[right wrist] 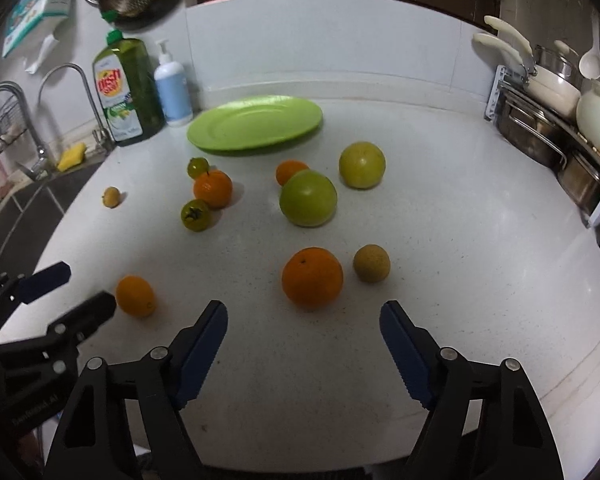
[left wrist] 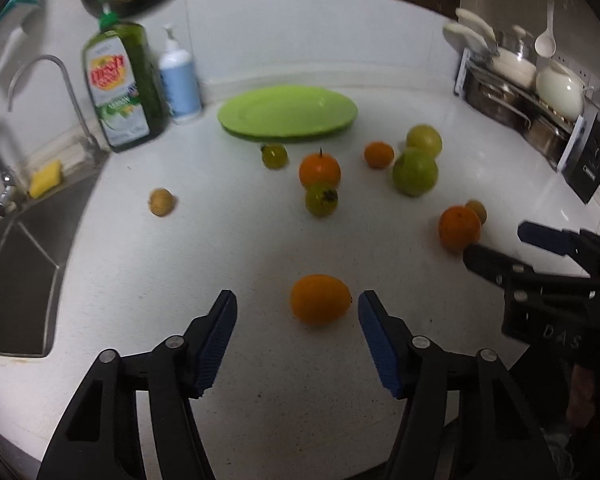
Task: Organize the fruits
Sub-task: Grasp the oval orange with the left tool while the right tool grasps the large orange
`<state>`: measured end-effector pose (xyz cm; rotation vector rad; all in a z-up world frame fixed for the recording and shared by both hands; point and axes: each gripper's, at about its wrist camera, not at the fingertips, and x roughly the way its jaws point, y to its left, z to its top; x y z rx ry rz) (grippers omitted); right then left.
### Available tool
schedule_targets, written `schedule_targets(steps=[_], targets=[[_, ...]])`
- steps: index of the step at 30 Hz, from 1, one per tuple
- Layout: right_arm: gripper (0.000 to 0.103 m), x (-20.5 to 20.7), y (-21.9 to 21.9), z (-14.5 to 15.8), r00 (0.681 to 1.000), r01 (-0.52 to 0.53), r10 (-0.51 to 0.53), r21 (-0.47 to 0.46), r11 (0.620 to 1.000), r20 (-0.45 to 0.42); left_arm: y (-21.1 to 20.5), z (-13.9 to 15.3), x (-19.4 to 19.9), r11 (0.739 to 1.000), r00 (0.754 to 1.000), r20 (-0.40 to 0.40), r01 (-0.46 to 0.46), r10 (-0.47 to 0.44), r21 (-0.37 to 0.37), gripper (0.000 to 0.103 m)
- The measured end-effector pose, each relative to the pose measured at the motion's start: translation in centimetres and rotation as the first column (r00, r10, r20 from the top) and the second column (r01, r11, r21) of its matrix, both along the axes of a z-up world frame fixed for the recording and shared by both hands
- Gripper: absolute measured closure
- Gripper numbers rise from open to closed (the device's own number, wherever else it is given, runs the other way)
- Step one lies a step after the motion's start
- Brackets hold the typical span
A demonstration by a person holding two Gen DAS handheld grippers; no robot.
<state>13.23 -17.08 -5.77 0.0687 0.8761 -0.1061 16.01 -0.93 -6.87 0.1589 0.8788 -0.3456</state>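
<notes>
Several fruits lie loose on the white counter in front of an empty green plate (left wrist: 288, 114) (right wrist: 256, 122). My left gripper (left wrist: 297, 295) stands open, and a small oval orange fruit (left wrist: 320, 299) (right wrist: 135, 295) lies on the counter between its fingertips, nearer the right pad, which does not touch it. My right gripper (right wrist: 303, 307) is open too, with a big orange (right wrist: 312, 278) (left wrist: 459, 228) just beyond its tips and a brown round fruit (right wrist: 372, 263) beside that. Farther back lie a large green fruit (right wrist: 308, 198), a yellow-green one (right wrist: 362, 165) and two smaller oranges.
A sink (left wrist: 16, 280) with a faucet and a yellow sponge (left wrist: 46, 178) lies at the left. A green dish-soap bottle (left wrist: 124, 80) and a pump bottle (left wrist: 180, 76) stand by the plate. A rack of pots (right wrist: 552, 120) lines the right wall.
</notes>
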Motion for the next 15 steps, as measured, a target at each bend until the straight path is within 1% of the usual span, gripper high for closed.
schedule_targets(steps=[1,4,5,7,9,15], targets=[[0.027,0.4,-0.1,-0.1,1.0,-0.005,0.005,0.002,1.0,-0.01,-0.1,-0.2,0.3,1.0,1.0,-0.005,-0.007,0.007,-0.005,0.044],[0.029,1.4,-0.1,-0.5,0.999,-0.051,0.051,-0.012,0.999,-0.016,-0.4,-0.7,0.5,0.999,0.999,-0.012,-0.037,0.037,-0.008,0.048],[0.03,1.7,-0.2,-0.6,0.997,-0.07,0.07,-0.013,0.997,-0.021,-0.5,-1.0,0.5,0.999,0.998,-0.031,-0.051,0.051,-0.009,0.05],[0.033,2.4,-0.5,-1.2,0.994,-0.098,0.098,0.005,0.995,-0.053,-0.7,-1.5,0.7,0.998,0.996,-0.062,-0.063,0.062,-0.018,0.05],[0.033,2.7,-0.9,-1.5,0.991,-0.113,0.114,0.024,0.993,-0.071,-1.0,-1.8,0.9,0.997,0.995,-0.072,-0.073,0.072,-0.018,0.054],[0.04,3.5,-1.3,-2.0,0.983,-0.156,0.159,0.049,0.987,-0.09,-1.4,-2.2,1.4,0.995,0.991,-0.101,-0.095,0.093,-0.024,0.057]])
